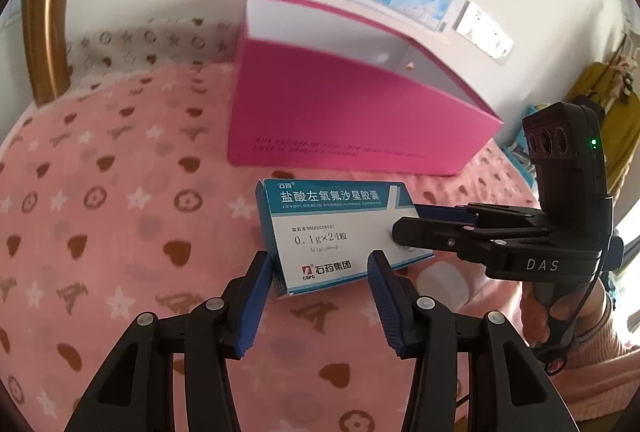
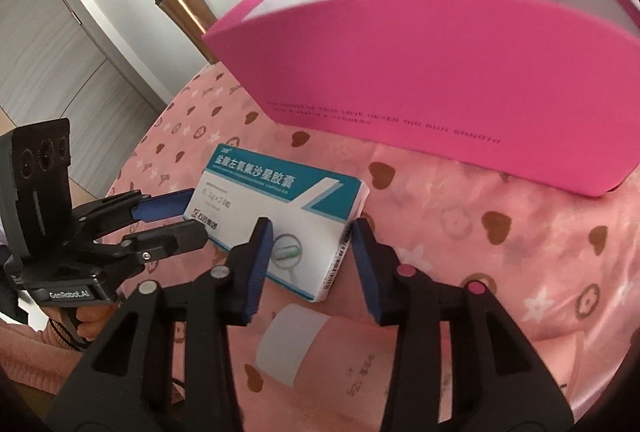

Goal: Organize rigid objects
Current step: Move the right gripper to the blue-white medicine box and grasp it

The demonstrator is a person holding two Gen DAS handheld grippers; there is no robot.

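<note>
Two grippers meet at one medicine box, which lies flat on the pink blanket just in front of the open pink box. The right gripper straddles one short end, jaws apart and pads not visibly pressing. The left gripper brackets the adjoining corner, also open. The medicine box's long axis runs across toward the left gripper, so the right seems better placed.

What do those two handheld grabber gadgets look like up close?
Both are black plastic frames with blue ribbed pads on two fingers and silver rivets. The right gripper reads "DAS", carries a three-lens camera block with a green light and a thin black cable. The left gripper reads "GenRobot.AI". A pink knitted sleeve shows.
</note>
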